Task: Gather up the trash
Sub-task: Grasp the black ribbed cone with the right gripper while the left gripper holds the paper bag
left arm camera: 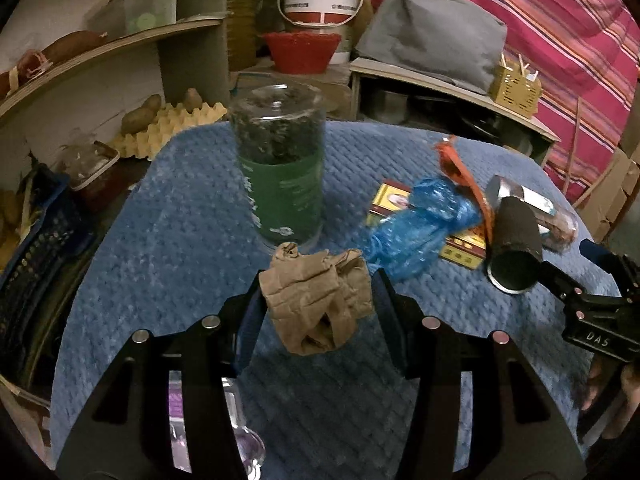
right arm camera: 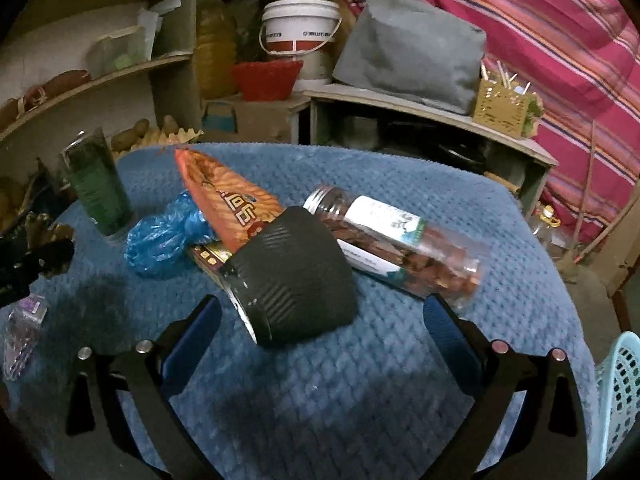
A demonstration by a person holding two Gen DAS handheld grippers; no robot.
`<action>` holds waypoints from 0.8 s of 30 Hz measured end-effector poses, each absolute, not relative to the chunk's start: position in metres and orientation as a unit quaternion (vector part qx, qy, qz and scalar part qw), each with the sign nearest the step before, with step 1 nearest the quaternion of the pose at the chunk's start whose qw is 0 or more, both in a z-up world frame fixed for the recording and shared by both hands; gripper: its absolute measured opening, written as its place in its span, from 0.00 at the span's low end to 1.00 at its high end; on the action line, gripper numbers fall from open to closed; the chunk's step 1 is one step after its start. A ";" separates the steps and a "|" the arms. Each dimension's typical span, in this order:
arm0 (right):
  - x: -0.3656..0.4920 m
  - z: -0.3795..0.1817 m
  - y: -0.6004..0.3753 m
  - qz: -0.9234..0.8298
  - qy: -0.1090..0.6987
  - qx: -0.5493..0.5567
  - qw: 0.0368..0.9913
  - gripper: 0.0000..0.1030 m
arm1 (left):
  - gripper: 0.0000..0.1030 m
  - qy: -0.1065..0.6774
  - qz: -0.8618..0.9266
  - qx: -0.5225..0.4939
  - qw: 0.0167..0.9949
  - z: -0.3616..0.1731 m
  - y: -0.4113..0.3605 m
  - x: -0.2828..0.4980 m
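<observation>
The left gripper [left arm camera: 318, 300] clenches crumpled brown paper [left arm camera: 316, 300], lifted at frame centre; next, bin it. The right gripper [right arm camera: 320, 320], jaws released, nears the black cup [right arm camera: 292, 276].

The left gripper [left arm camera: 316, 300] is black, with angular arms, round silver bolt heads and dark blue pads on its fingers [left arm camera: 250, 328]. The right gripper [right arm camera: 320, 320] is built alike; seen from the left wrist, its body bears white letters "DAS".
</observation>
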State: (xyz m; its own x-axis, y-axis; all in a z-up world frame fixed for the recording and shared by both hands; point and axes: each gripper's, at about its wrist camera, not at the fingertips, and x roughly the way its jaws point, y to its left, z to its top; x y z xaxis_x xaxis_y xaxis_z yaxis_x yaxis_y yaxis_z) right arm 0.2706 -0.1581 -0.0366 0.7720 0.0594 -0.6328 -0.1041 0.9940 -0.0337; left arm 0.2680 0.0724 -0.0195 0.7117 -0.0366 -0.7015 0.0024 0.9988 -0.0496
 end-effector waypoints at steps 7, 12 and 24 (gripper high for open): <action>0.295 -0.048 -0.151 0.038 0.351 -0.046 0.934 0.96 | 0.50 0.378 -0.005 -0.008 0.926 -0.024 0.072 0.283; 0.305 -0.051 -0.144 0.036 0.350 -0.068 0.933 0.96 | 0.50 0.376 -0.008 -0.018 0.926 -0.027 0.075 0.296; 0.313 -0.057 -0.137 0.073 0.366 -0.070 0.925 0.75 | 0.50 0.381 -0.006 -0.027 0.924 -0.032 0.070 0.315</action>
State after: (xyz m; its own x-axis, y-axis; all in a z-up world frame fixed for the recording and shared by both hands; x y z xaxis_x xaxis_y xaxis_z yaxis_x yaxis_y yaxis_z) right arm 0.3134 -0.1374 -0.0572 0.7219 0.0844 -0.6868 -0.1874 0.9793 -0.0766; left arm 0.3147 0.0695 -0.0319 0.7098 -0.0317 -0.7036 -0.0089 0.9985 -0.0540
